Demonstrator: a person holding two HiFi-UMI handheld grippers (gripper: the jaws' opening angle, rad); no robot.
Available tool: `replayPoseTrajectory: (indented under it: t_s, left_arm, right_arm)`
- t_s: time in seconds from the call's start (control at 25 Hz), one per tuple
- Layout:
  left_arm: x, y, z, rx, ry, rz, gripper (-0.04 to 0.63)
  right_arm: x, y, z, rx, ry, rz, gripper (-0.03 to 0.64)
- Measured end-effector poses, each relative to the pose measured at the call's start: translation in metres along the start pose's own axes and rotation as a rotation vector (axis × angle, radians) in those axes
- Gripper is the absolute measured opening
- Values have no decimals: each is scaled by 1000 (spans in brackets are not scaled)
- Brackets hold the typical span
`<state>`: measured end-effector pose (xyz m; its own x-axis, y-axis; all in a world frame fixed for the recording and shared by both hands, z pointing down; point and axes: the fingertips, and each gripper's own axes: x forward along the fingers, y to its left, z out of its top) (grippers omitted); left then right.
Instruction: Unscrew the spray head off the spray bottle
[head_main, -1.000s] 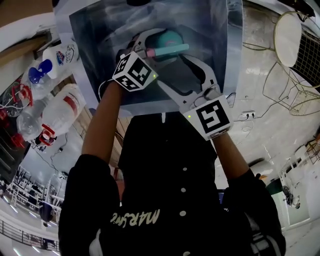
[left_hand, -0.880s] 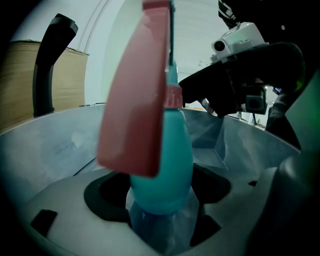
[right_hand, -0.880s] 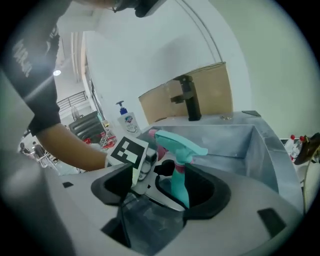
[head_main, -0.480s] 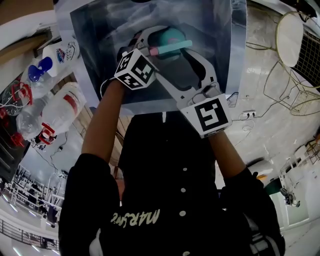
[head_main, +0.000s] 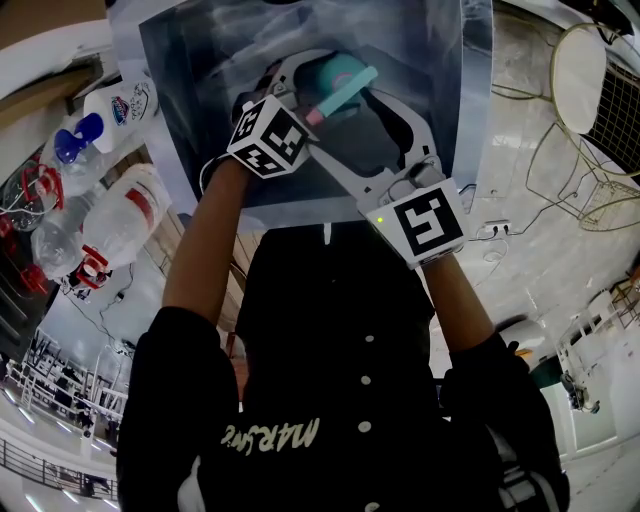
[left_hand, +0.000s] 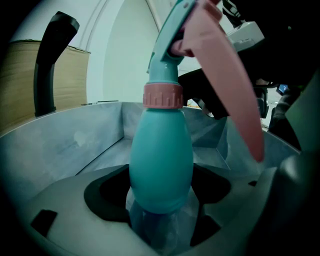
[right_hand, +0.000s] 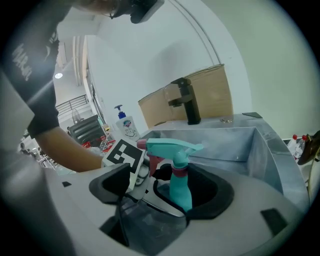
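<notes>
Left hand-held gripper (left_hand: 160, 202) clamped on bottle (left_hand: 161, 150), frame centre, right hand-held gripper (right_hand: 167, 192) jaws just opening, wide apart, bottle between them

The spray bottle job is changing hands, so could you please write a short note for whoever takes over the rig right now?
Left hand-held gripper: shut on the teal spray bottle, holding it upright over the sink.
Right hand-held gripper: open; its jaws have just been opening, and the spray head sits in the gap with the pads apparently off it.
Done: nothing has separated; the pink collar sits on the neck.
Left: regrip the head, keep unscrewing, lift it off.
</notes>
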<state>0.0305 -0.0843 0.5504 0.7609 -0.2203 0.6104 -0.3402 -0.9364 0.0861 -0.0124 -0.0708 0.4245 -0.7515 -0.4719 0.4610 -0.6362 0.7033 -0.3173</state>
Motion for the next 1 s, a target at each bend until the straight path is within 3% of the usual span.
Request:
replayPoseTrajectory:
  t_s: [0.32, 0.8, 1.0]
  left_arm:
    - [1, 0, 1, -1, 8, -1, 385]
    - [0, 1, 0, 5, 19, -5, 385]
    - [0, 0, 0, 8, 22, -2, 385]
  right_arm:
    - [2, -1, 3, -40, 0, 58, 383]
    - [13, -6, 10, -65, -35, 69, 374]
    - [18, -6, 10, -155, -39, 121, 355]
